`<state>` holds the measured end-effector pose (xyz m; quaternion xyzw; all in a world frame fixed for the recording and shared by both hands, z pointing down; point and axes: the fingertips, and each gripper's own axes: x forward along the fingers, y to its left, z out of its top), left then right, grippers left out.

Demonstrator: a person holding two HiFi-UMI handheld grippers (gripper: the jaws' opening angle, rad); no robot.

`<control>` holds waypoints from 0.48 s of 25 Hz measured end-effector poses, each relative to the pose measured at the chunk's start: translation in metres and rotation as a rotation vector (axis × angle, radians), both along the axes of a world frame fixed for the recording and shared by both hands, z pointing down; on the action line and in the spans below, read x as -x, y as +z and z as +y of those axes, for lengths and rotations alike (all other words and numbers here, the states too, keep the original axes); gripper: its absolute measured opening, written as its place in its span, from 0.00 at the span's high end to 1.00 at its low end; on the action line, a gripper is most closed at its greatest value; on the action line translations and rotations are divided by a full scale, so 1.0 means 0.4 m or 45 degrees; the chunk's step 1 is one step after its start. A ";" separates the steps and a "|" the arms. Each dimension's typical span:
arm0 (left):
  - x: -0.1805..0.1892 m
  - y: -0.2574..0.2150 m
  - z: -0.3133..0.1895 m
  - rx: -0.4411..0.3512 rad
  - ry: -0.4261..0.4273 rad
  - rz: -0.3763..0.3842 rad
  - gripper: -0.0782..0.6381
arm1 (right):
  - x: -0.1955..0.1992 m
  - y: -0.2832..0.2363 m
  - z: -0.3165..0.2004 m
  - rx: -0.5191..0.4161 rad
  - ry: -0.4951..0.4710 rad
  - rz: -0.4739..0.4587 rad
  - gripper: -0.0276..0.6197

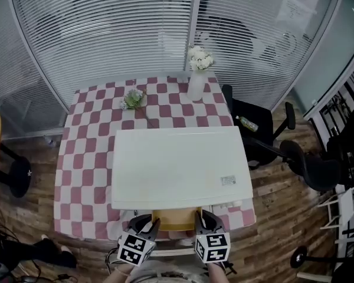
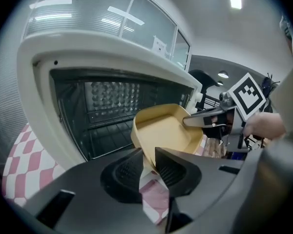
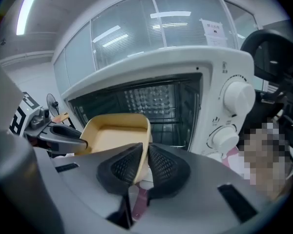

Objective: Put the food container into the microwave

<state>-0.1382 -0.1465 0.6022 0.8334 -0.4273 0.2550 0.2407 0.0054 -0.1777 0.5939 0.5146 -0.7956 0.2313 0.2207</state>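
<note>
A shallow tan food container [image 2: 166, 130] [image 3: 118, 136] [image 1: 177, 220] hangs in front of the open mouth of the white microwave [image 1: 180, 167] [image 3: 185, 77] [image 2: 97, 48]. My left gripper [image 2: 149, 165] [image 1: 143, 239] is shut on the container's left rim. Its right rim is pinched by my right gripper [image 3: 145, 165] [image 1: 209, 236], also shut. The dark oven cavity [image 2: 107, 116] [image 3: 161, 106] with its wire rack lies just beyond the container. In the head view the microwave's top hides most of the container.
The microwave stands on a table with a pink-and-white checked cloth [image 1: 85, 158]. A white vase of flowers [image 1: 197, 75] and a small bouquet [image 1: 133, 99] sit at the far side. Two round knobs [image 3: 237, 96] are on the microwave's right panel. Black office chairs [image 1: 265, 128] stand right.
</note>
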 end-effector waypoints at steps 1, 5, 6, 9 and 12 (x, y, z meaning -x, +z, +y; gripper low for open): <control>0.003 0.009 -0.005 0.009 -0.005 -0.004 0.78 | 0.003 0.010 -0.006 0.008 0.000 0.000 0.92; 0.006 0.035 -0.025 0.044 -0.020 -0.006 0.78 | 0.005 0.046 -0.029 0.039 0.015 -0.011 0.92; 0.007 0.039 -0.031 0.052 -0.027 -0.002 0.78 | 0.004 0.054 -0.036 0.048 0.027 -0.024 0.92; 0.007 0.045 -0.047 0.064 -0.043 0.010 0.78 | 0.001 0.071 -0.054 0.086 0.069 -0.054 0.93; 0.005 0.054 -0.057 0.070 -0.047 -0.006 0.77 | -0.001 0.081 -0.071 0.127 0.110 -0.064 0.94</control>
